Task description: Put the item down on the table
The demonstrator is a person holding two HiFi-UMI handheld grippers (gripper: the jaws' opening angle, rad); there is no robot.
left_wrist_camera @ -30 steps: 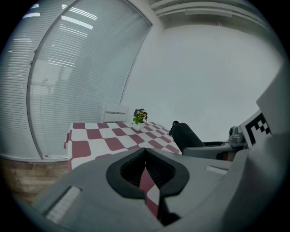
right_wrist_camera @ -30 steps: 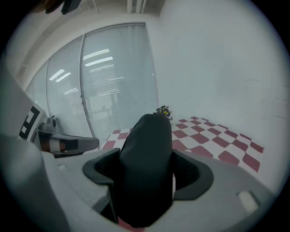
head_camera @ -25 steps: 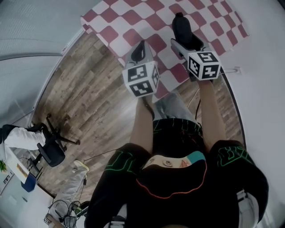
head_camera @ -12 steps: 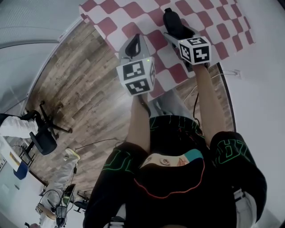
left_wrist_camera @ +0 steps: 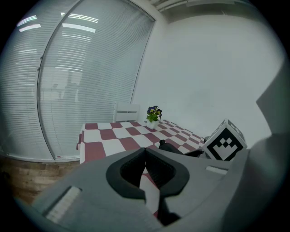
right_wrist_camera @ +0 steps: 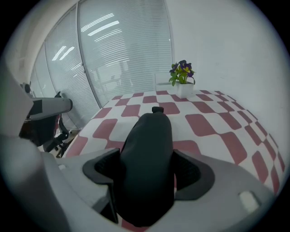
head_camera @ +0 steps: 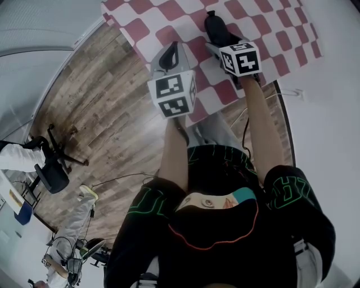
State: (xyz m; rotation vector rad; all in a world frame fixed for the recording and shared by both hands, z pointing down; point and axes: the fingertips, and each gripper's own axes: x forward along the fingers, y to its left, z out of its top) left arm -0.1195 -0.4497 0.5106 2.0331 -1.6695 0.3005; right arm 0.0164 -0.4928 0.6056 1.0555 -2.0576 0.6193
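A black bottle-shaped item [head_camera: 216,27] with a small cap sticks out between the jaws of my right gripper [head_camera: 215,44], which is shut on it above the near part of the red-and-white checked table [head_camera: 169,12]. In the right gripper view the black item [right_wrist_camera: 147,145] fills the gap between the pads and points across the table [right_wrist_camera: 213,122]. My left gripper [head_camera: 168,55] hovers over the table's near left edge. Its jaws meet at the tips [left_wrist_camera: 145,150] with nothing held. From the left gripper view, the black item [left_wrist_camera: 171,147] and the right gripper's marker cube [left_wrist_camera: 224,142] show at the right.
A white pot of purple flowers [right_wrist_camera: 182,80] stands at the table's far side, with a white chair back [left_wrist_camera: 126,111] beside it. Wood floor [head_camera: 107,107] lies to the left, with an office chair [head_camera: 52,169]. Glass walls with blinds [left_wrist_camera: 68,81] stand to the left.
Both grippers have moved a little farther out over the table. The right one still carries the black item; the left stays shut.
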